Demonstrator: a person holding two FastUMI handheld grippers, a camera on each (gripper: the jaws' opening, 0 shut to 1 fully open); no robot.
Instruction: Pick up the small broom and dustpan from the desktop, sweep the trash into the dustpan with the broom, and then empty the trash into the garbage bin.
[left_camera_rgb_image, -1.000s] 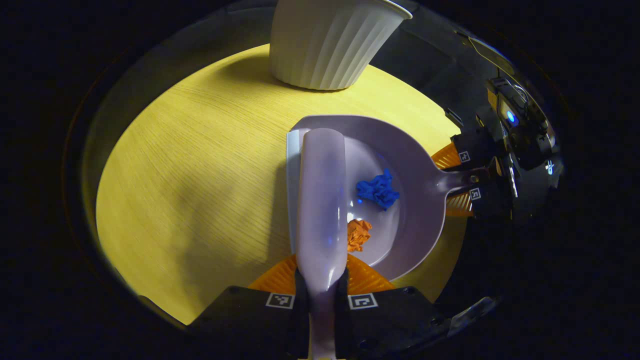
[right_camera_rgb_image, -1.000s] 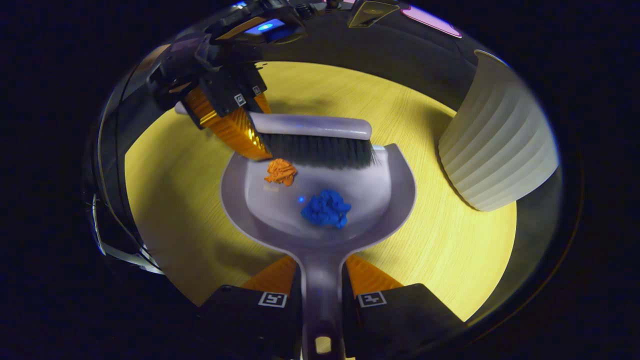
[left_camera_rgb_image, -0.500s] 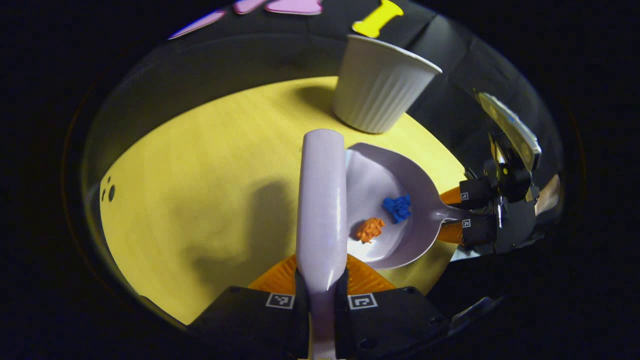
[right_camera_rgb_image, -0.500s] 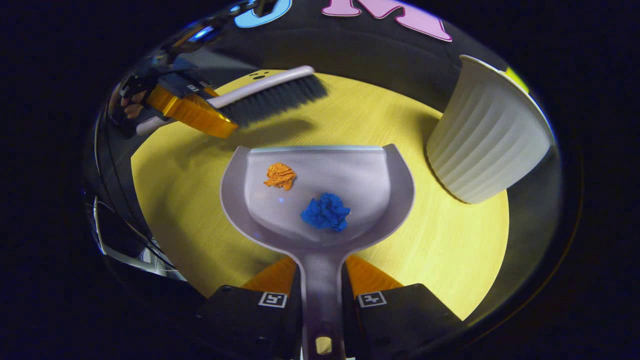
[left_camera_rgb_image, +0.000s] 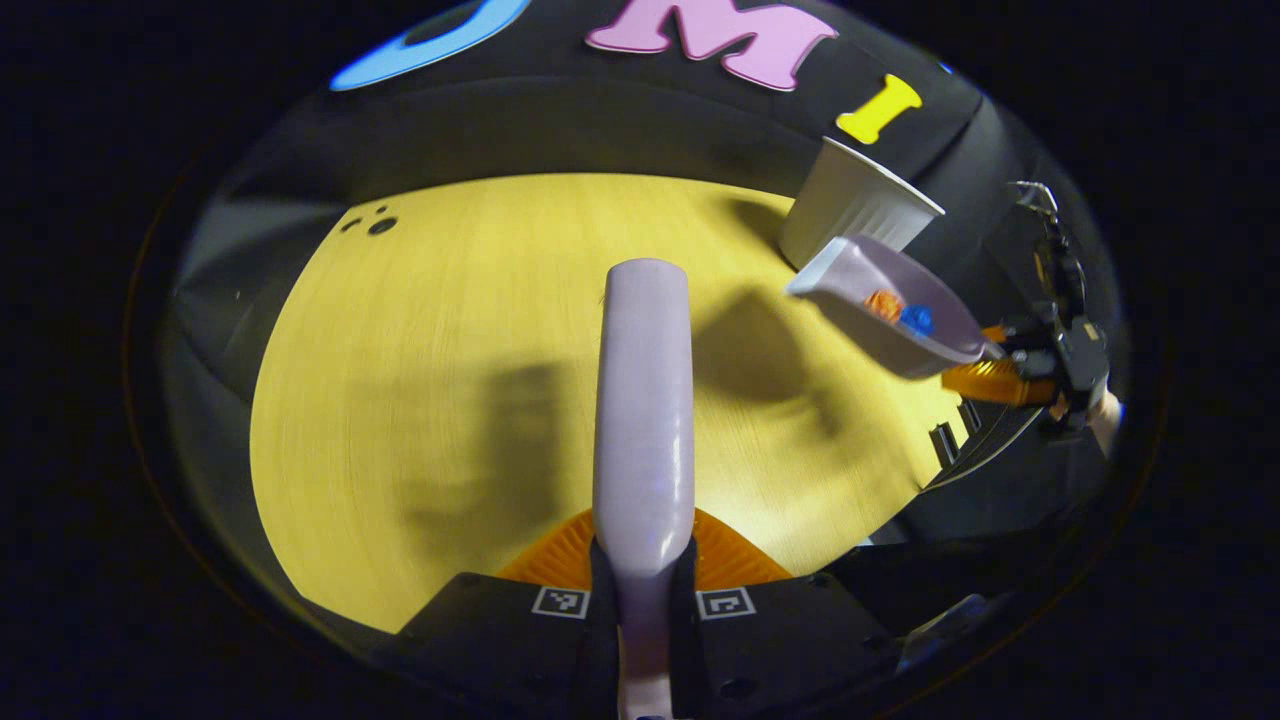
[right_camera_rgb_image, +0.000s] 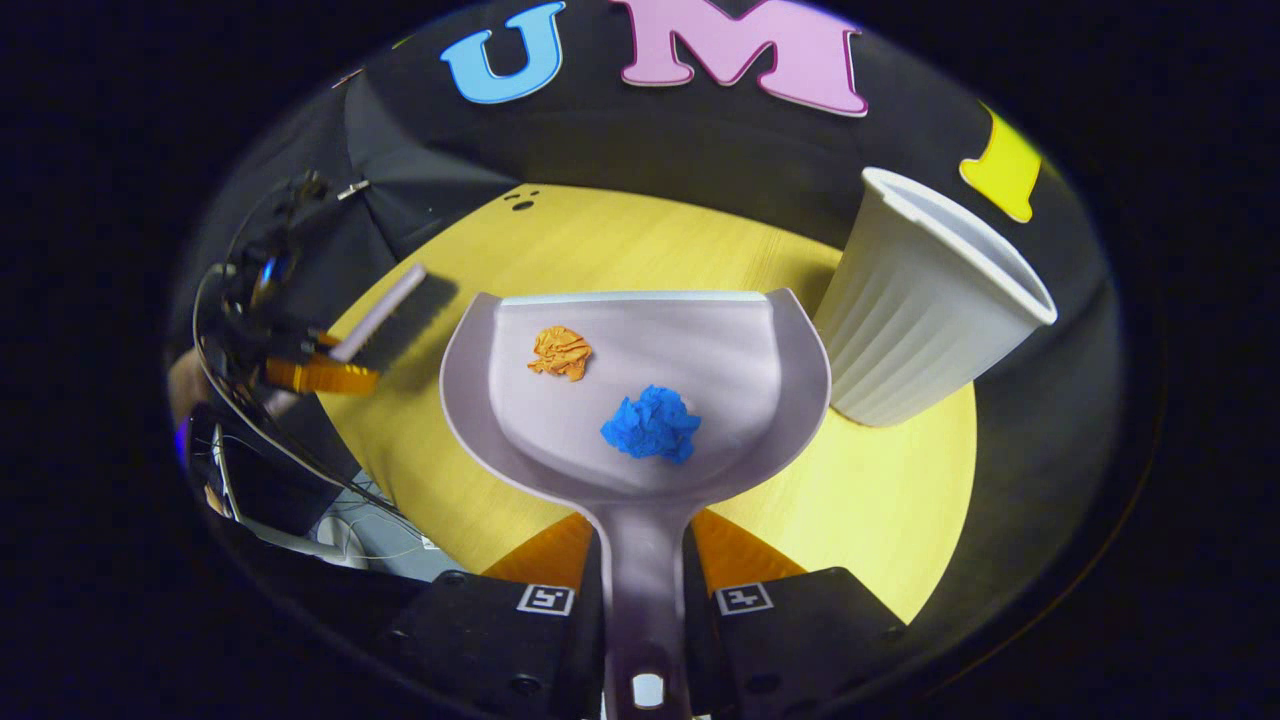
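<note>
Two grippers, both clamped. Left gripper (left_camera_rgb_image: 643, 600): fingers closed tight on the broom (left_camera_rgb_image: 642, 400) handle, which runs straight up the middle of the left gripper view; bristles face away from that camera. Broom is held above the yellow wood-grain desktop (left_camera_rgb_image: 420, 380), not touching it, with its shadow on the surface to the left.

Right gripper (right_camera_rgb_image: 645, 600): fingers closed on the dustpan (right_camera_rgb_image: 640, 390) handle, one on each side, no gap either side. Pan is lifted off the desktop, seen in the left gripper view tilted with its front lip up, just beside the white ribbed garbage bin (right_camera_rgb_image: 920, 300). In the right gripper view the bin stands upright on the desktop to the right of the pan, its wall close to the pan's right edge; cannot tell if they touch.

Trash is inside the pan: orange crumpled paper (right_camera_rgb_image: 561, 352) near the front left, blue crumpled paper (right_camera_rgb_image: 652, 424) nearer the handle. They sit apart.

Left gripper with broom also shows far left in the right gripper view, well apart from the pan.

Writing: none readable on broom, pan or bin. Small square black-and-white fiducial markers sit on the finger mounts of both grippers.
</note>
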